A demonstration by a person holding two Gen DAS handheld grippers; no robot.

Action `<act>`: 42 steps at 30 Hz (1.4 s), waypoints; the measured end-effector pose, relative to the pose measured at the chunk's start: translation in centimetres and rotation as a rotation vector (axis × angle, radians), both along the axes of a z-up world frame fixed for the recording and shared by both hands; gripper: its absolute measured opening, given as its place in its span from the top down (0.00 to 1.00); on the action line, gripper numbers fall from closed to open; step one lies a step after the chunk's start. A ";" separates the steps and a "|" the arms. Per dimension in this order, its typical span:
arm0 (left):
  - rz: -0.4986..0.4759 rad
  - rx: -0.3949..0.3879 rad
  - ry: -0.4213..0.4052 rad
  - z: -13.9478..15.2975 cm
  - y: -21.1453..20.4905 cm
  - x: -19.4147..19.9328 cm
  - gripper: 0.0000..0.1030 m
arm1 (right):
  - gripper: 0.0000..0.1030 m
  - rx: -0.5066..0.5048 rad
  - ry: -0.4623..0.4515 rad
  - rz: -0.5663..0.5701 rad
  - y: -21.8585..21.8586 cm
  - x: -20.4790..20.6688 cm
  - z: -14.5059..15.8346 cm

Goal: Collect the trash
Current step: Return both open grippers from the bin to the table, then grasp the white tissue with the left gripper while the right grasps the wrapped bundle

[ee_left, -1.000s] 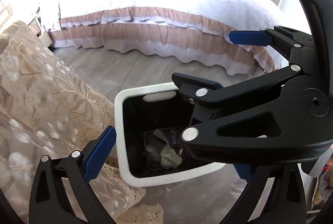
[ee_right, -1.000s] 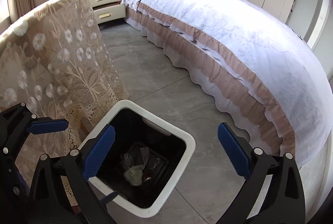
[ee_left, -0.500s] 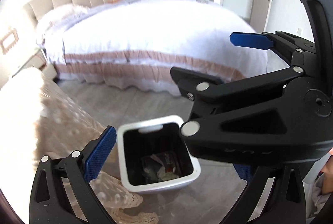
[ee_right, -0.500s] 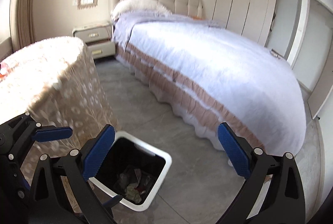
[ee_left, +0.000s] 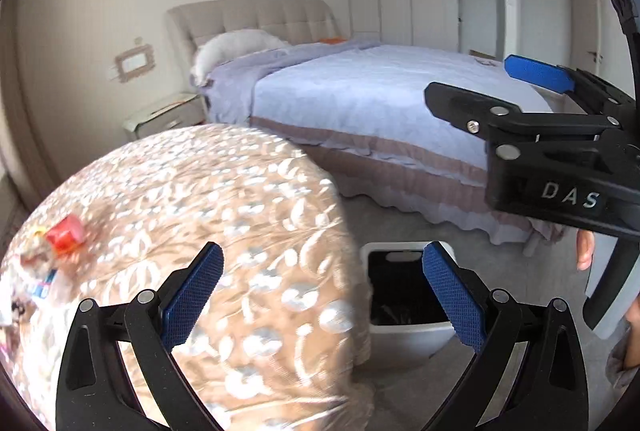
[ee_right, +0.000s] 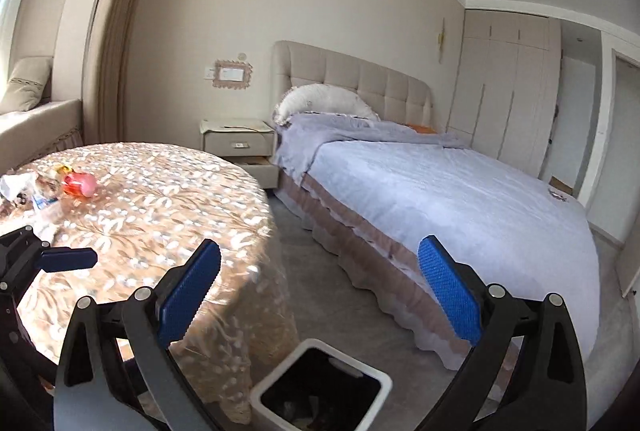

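A white trash bin [ee_right: 320,387] with a black liner stands on the floor beside the round table; it also shows in the left wrist view [ee_left: 404,295], with some trash inside. Trash lies at the table's far left: a red plastic piece [ee_right: 79,184] and crumpled wrappers [ee_right: 24,191], blurred in the left wrist view [ee_left: 64,234]. My left gripper [ee_left: 320,291] is open and empty above the table's edge. My right gripper [ee_right: 320,291] is open and empty, raised above the bin. The right gripper [ee_left: 532,103] crosses the left view's right side.
A round table with a beige floral lace cloth [ee_right: 160,211] fills the left. A large bed [ee_right: 440,191] lies on the right, a nightstand [ee_right: 238,139] behind the table, wardrobes [ee_right: 508,87] at the far wall. Grey floor runs between table and bed.
Both grippers have risen from just over the bin and tilted up toward the room. The table top and its trash have come into view. Both stay open and empty.
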State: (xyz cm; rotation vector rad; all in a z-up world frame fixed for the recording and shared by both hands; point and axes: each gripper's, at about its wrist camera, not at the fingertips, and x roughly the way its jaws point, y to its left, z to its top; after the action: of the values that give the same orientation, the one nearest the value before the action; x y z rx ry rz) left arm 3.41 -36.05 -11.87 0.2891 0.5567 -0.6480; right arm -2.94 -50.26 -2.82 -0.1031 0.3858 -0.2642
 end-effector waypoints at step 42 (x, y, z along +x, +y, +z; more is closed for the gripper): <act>0.393 -0.119 0.298 -2.6 25.7 11.9 0.90 | 0.04 0.032 0.164 0.465 22.2 15.7 -1.8</act>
State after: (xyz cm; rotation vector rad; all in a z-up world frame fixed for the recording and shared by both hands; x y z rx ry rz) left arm 15.27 -10.35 -14.47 -0.0338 0.8308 -0.3408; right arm 12.71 -28.07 -4.64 -0.1805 0.5164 0.2112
